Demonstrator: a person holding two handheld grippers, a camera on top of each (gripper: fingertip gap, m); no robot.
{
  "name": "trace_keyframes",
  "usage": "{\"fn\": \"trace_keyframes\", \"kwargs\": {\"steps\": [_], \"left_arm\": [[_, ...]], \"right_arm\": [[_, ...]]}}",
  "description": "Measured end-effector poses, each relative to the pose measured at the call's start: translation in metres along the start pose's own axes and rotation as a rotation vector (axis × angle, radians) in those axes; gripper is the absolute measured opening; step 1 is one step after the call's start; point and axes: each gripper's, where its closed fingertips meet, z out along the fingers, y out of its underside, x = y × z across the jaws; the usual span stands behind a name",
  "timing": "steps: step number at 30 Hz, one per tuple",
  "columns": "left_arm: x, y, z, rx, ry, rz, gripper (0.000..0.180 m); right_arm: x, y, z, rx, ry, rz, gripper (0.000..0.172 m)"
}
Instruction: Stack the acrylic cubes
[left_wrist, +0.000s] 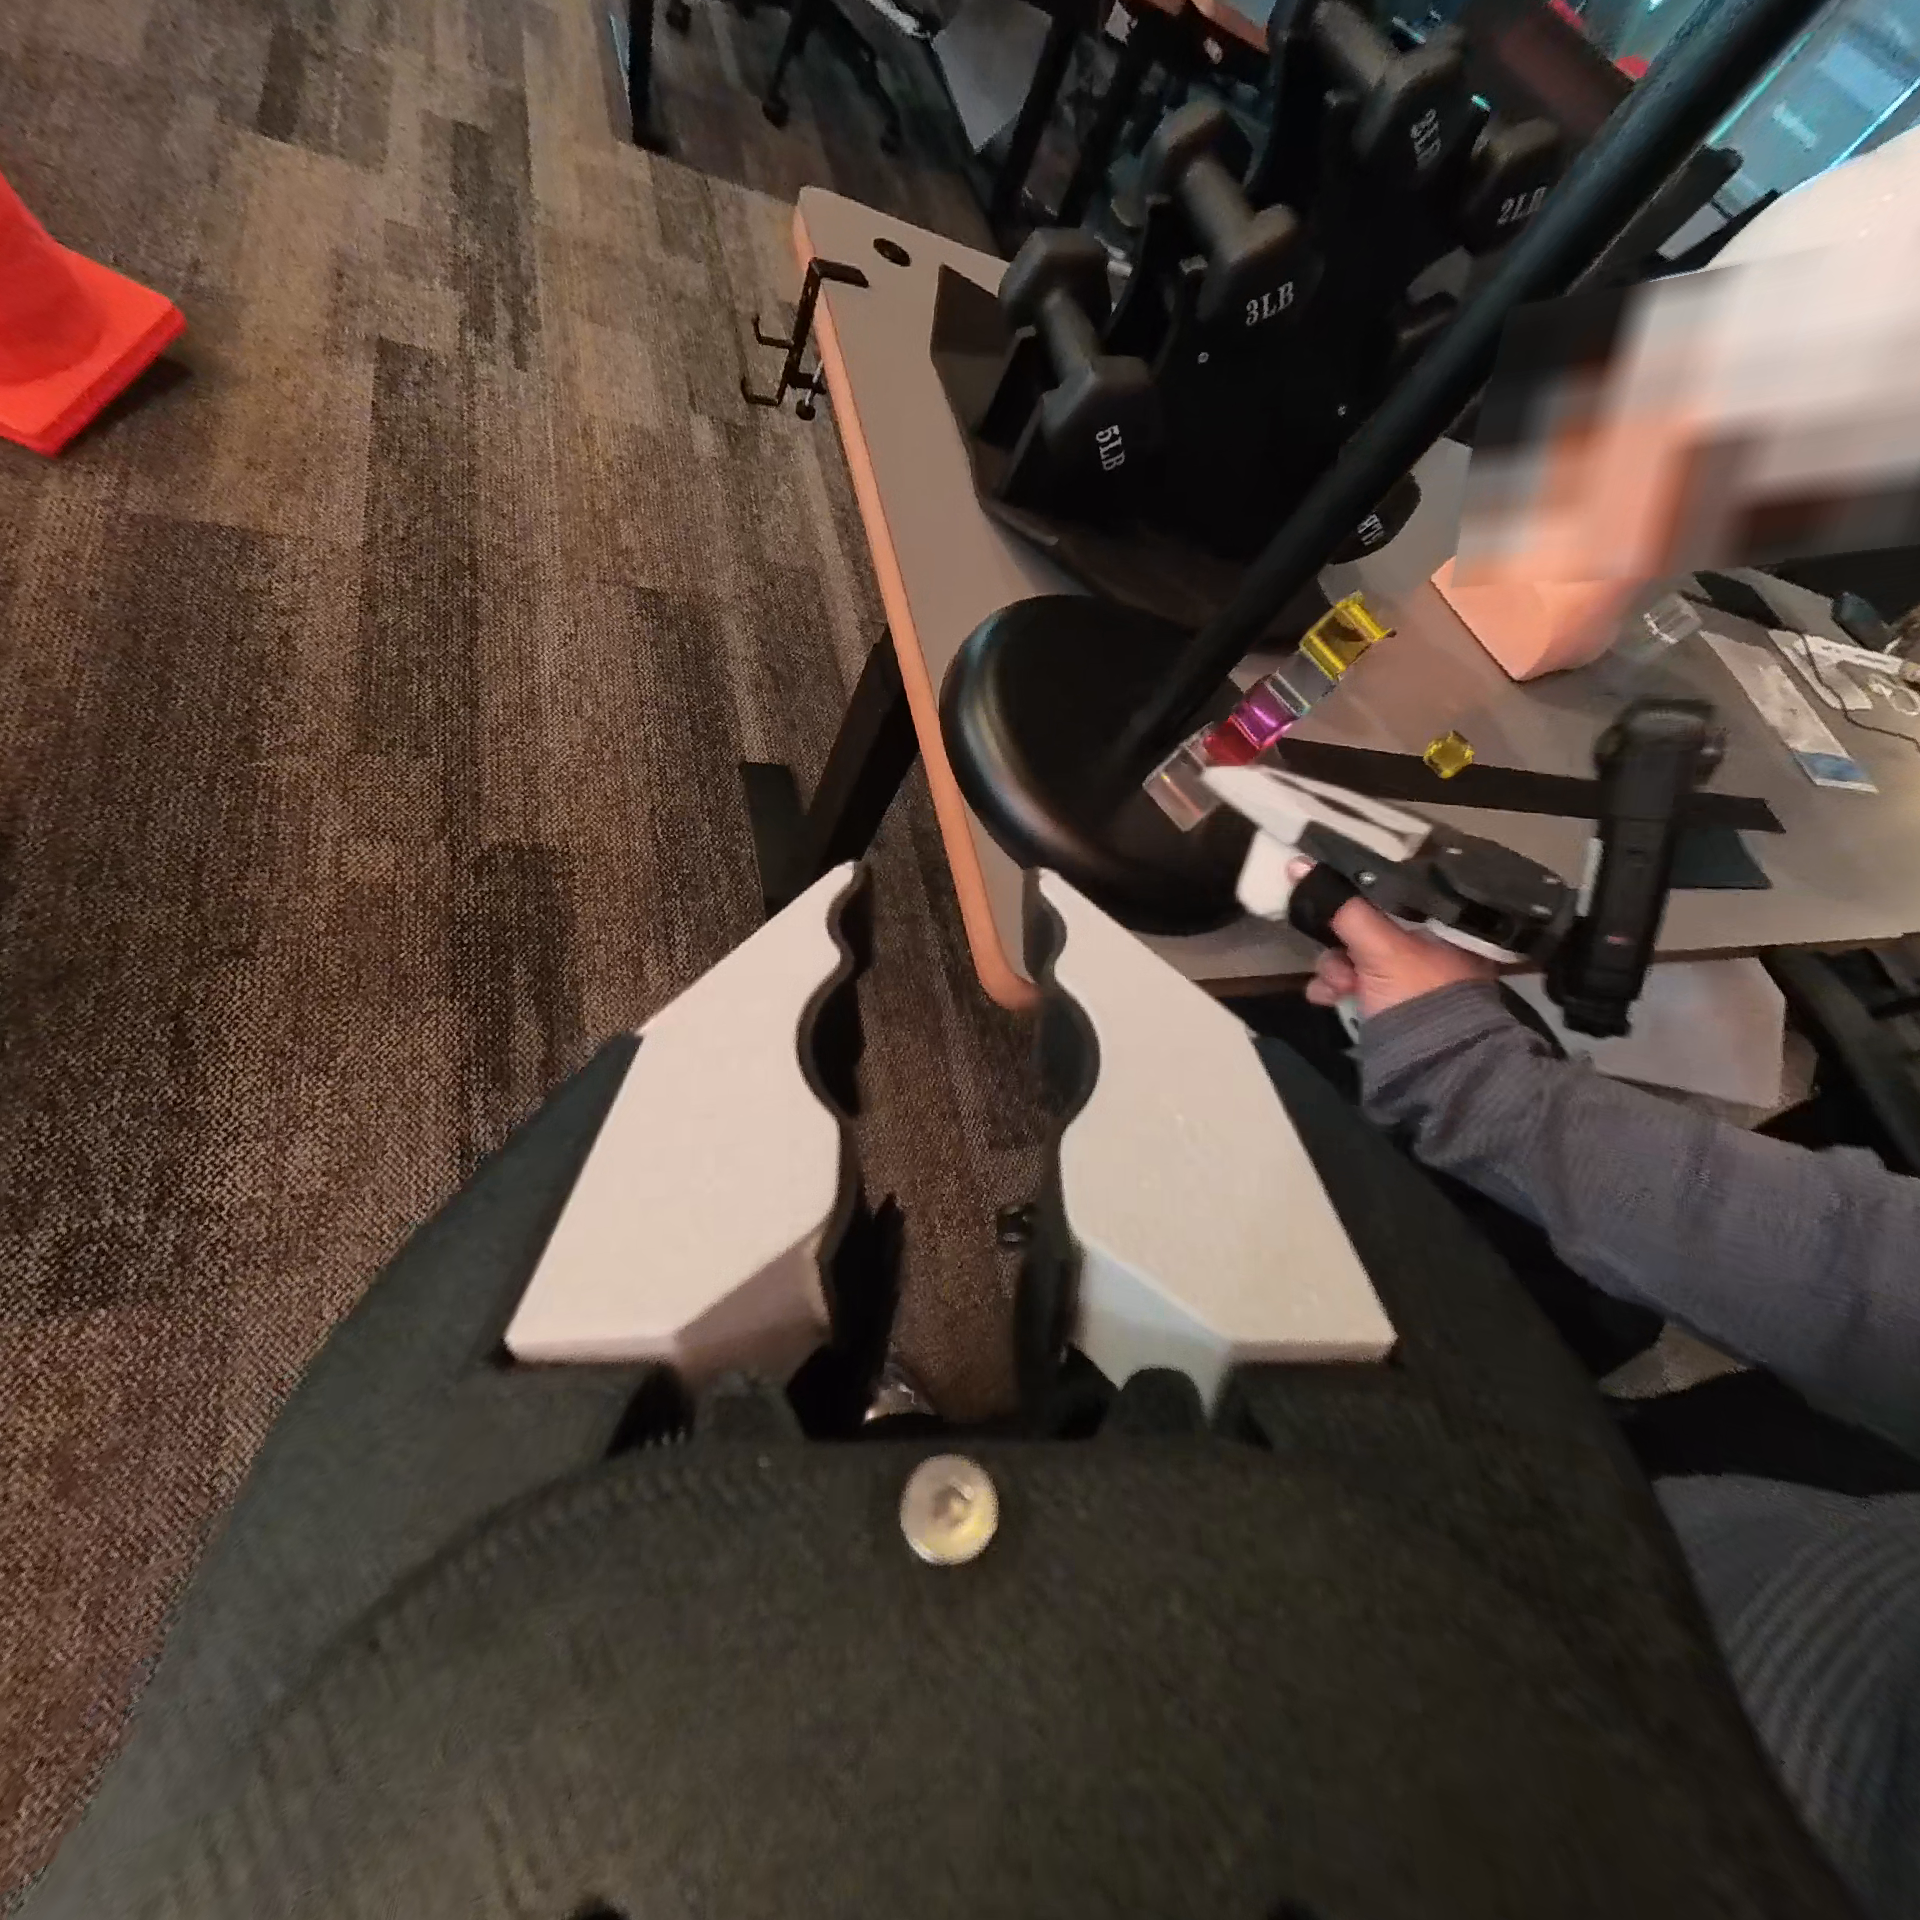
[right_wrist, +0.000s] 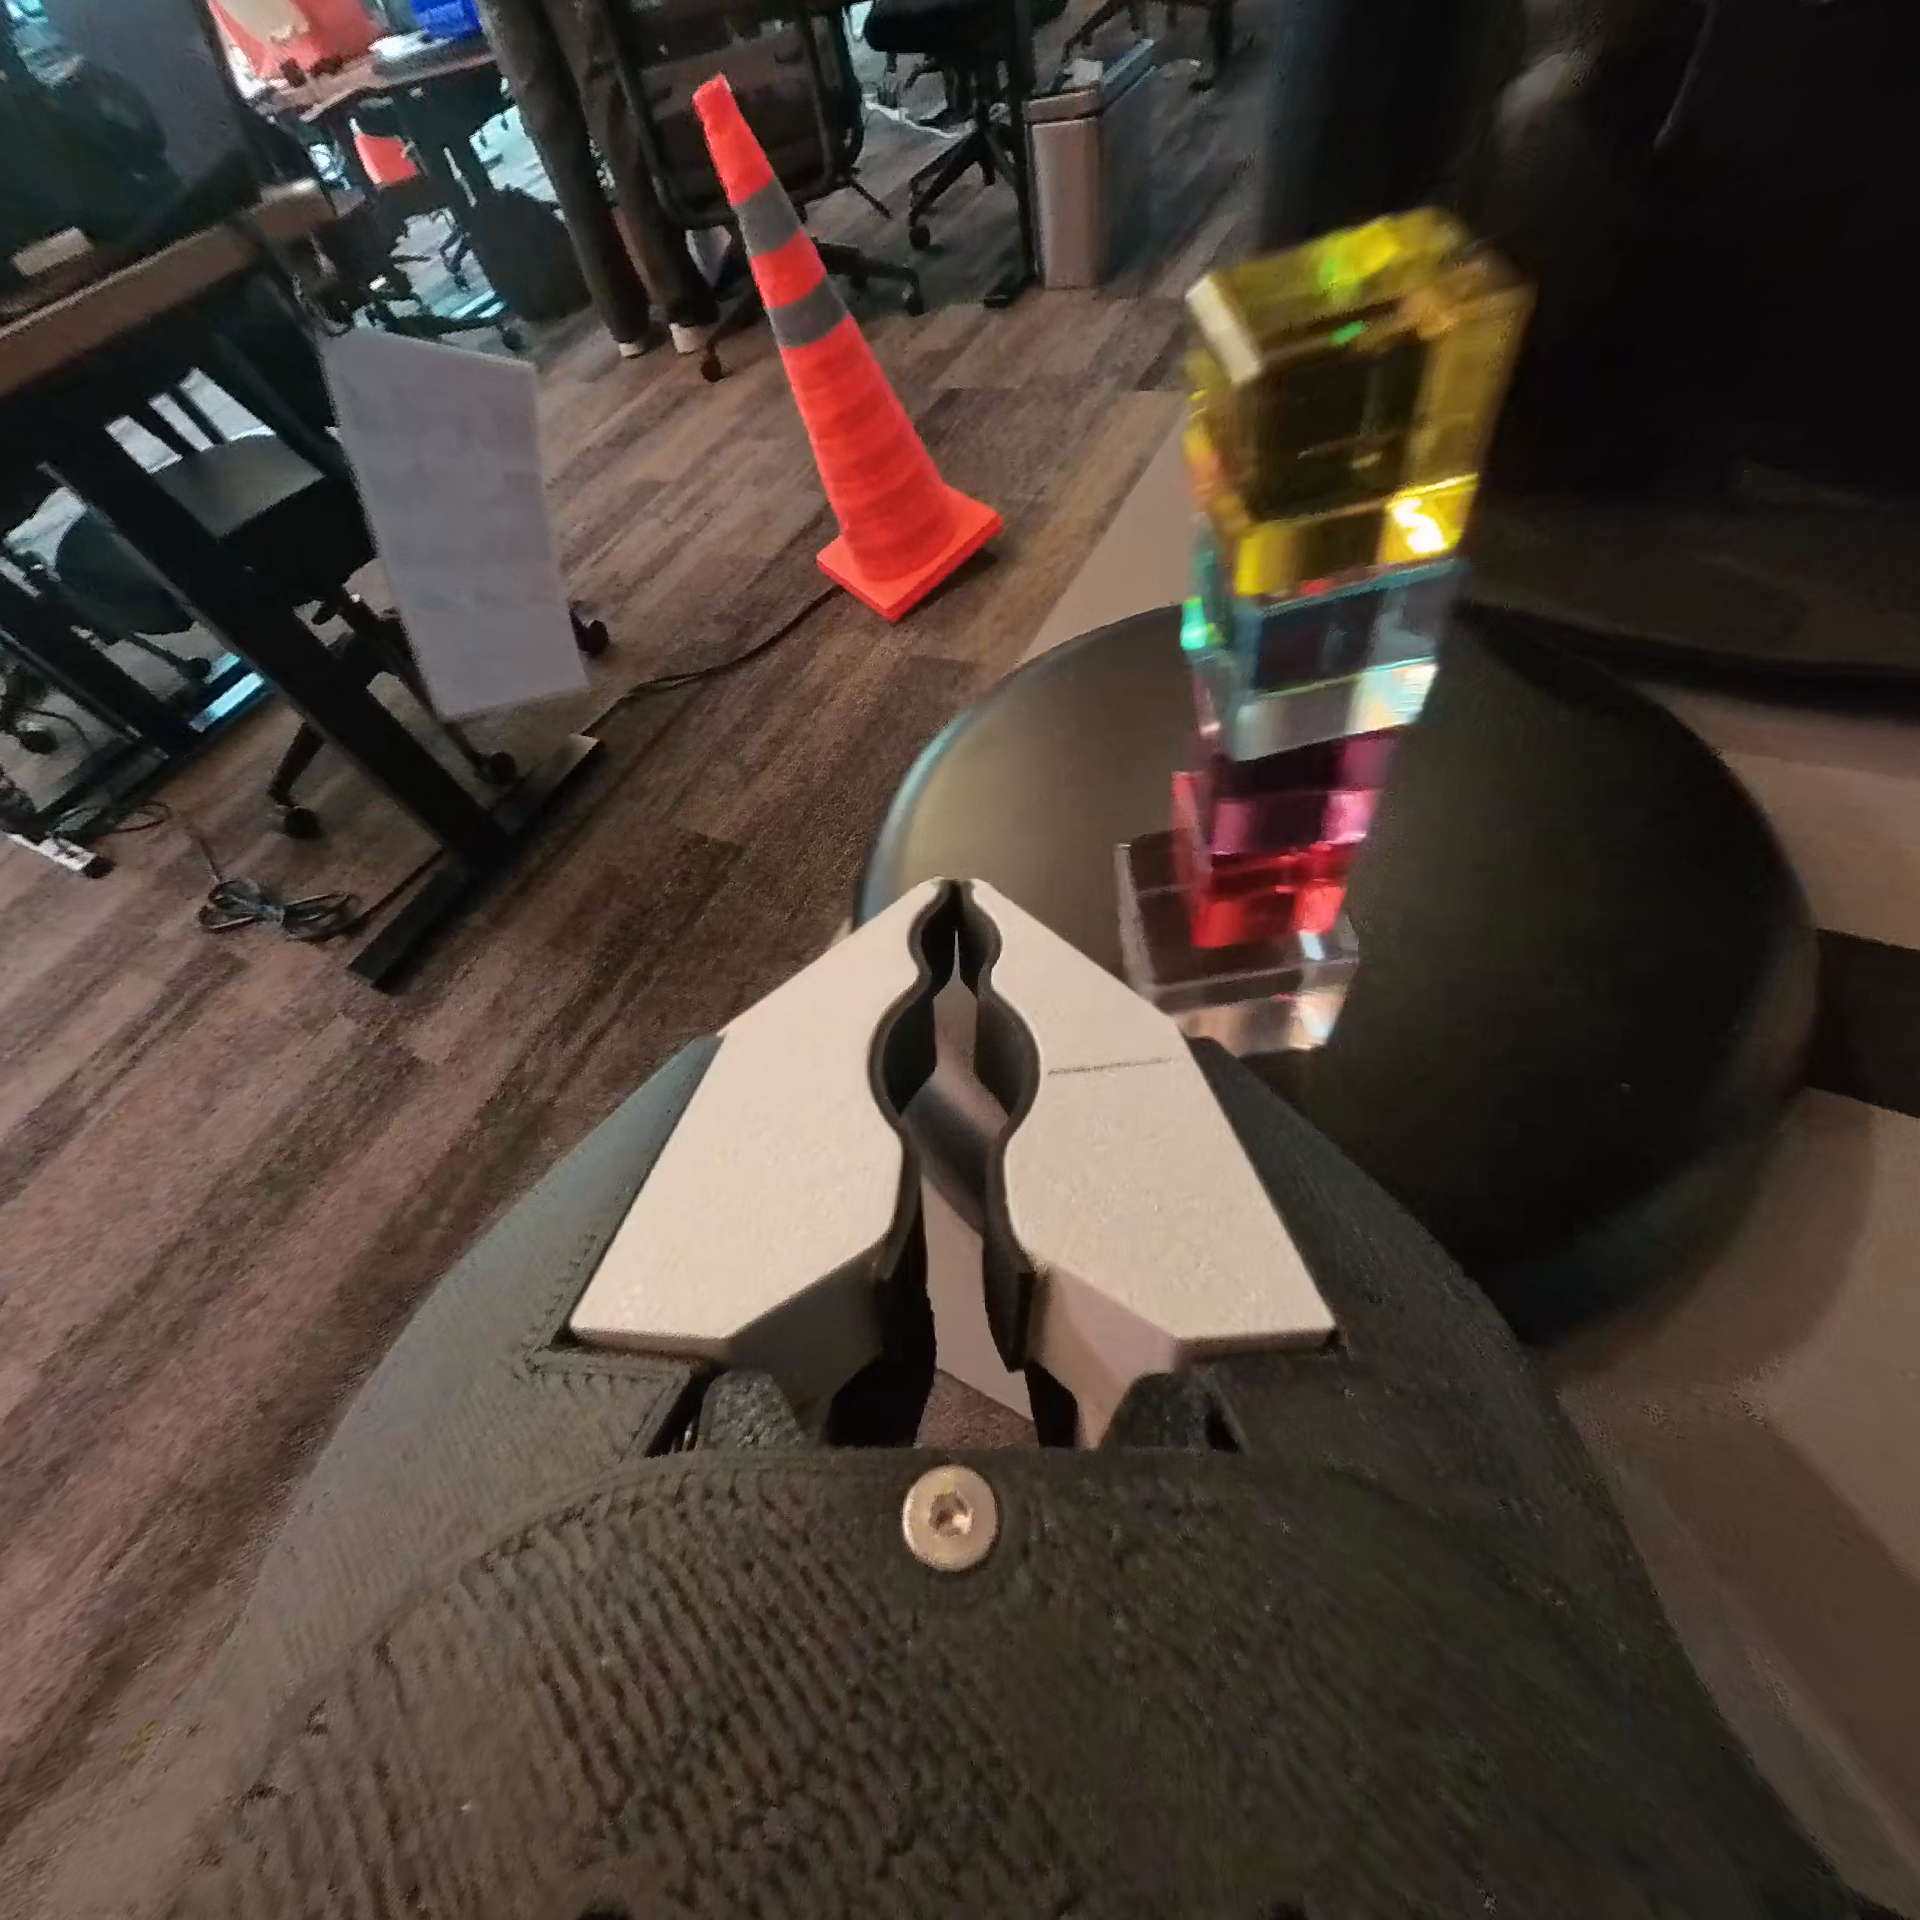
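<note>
A stack of translucent cubes (right_wrist: 1320, 665) stands on the grey table (left_wrist: 935, 520): yellow on top (right_wrist: 1351, 395), then clear, magenta and red, on a clear base cube (right_wrist: 1226, 966). My right gripper (right_wrist: 958, 885) is shut, with nothing between its fingertips, just left of the base of the stack. The left wrist view shows it (left_wrist: 1278, 816) touching or almost touching the lowest cube (left_wrist: 1179, 795). My left gripper (left_wrist: 948, 894) is open and empty, off the table's near corner and over the carpet. A loose yellow cube (left_wrist: 1447, 752) lies farther right on the table.
A black round stand base (left_wrist: 1039, 748) with a slanting pole (left_wrist: 1351, 436) sits right behind the stack. A rack of black dumbbells (left_wrist: 1195, 343) stands farther back on the table. An orange cone (right_wrist: 831, 364) and desks with chairs (right_wrist: 208, 416) stand on the carpet. Tip to tip, the grippers are about 30 centimeters apart.
</note>
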Motion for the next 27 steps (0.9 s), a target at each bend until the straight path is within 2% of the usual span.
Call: {"fn": "trace_keyframes", "kwargs": {"steps": [2,5,8,10,13,15,18,22,27], "left_arm": [[0.001,0.003,0.0,0.002,-0.012,-0.011,0.028],[-0.001,0.004,-0.005,0.033,-0.043,-0.033,0.028],[-0.006,0.012,-0.006,0.067,-0.067,-0.067,0.027],[-0.01,0.024,-0.001,0.079,-0.074,-0.096,0.028],[-0.02,0.048,0.008,0.097,-0.08,-0.162,0.028],[-0.024,0.064,0.014,0.115,-0.072,-0.226,0.028],[-0.026,0.084,0.021,0.131,-0.059,-0.302,0.027],[-0.026,0.102,0.023,0.128,-0.058,-0.325,0.028],[-0.032,0.107,0.015,0.134,-0.083,-0.326,0.027]], "right_arm": [[0.028,-0.012,-0.026,0.053,0.075,-0.007,0.0],[0.101,-0.019,-0.073,0.094,0.244,-0.003,0.0],[0.169,-0.005,-0.104,0.037,0.363,0.013,0.0],[0.188,-0.004,-0.113,0.009,0.376,-0.008,0.0],[0.162,-0.014,-0.111,-0.05,0.267,-0.198,0.0],[0.128,-0.021,-0.103,-0.106,0.216,-0.495,0.0],[0.075,-0.046,-0.086,-0.051,0.163,-0.832,0.0],[0.04,-0.069,-0.061,0.011,0.157,-0.978,0.0],[0.024,-0.066,-0.042,0.005,0.137,-1.043,0.0]]}}
